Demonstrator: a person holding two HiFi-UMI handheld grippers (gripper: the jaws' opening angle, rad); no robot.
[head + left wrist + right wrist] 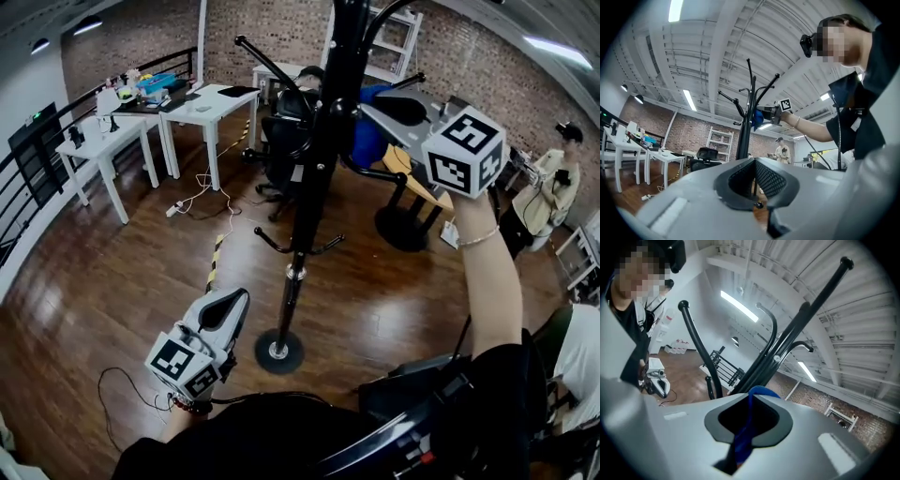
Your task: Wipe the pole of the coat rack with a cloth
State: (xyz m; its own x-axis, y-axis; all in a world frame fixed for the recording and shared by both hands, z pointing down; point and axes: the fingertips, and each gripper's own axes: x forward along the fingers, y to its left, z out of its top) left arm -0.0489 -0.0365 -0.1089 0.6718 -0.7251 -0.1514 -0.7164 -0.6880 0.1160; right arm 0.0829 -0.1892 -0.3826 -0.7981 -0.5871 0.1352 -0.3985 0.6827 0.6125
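**Wooden floor [103, 281], coat rack at its middle**

Nearest, the left gripper [236, 298] hangs low beside the round base [279, 352], jaws pressed together on nothing. From the base the black pole [309, 187] rises. Higher up, the right gripper [368, 110] pinches a blue cloth [367, 142] just beside the pole; contact cannot be told. Beyond stand an office chair [279, 141], white tables [202, 103] and a brick wall [272, 28].

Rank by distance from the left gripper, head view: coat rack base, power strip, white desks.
1. Coat rack base, just right of the left gripper.
2. Power strip, on the floor ahead.
3. White desks, far upper left.
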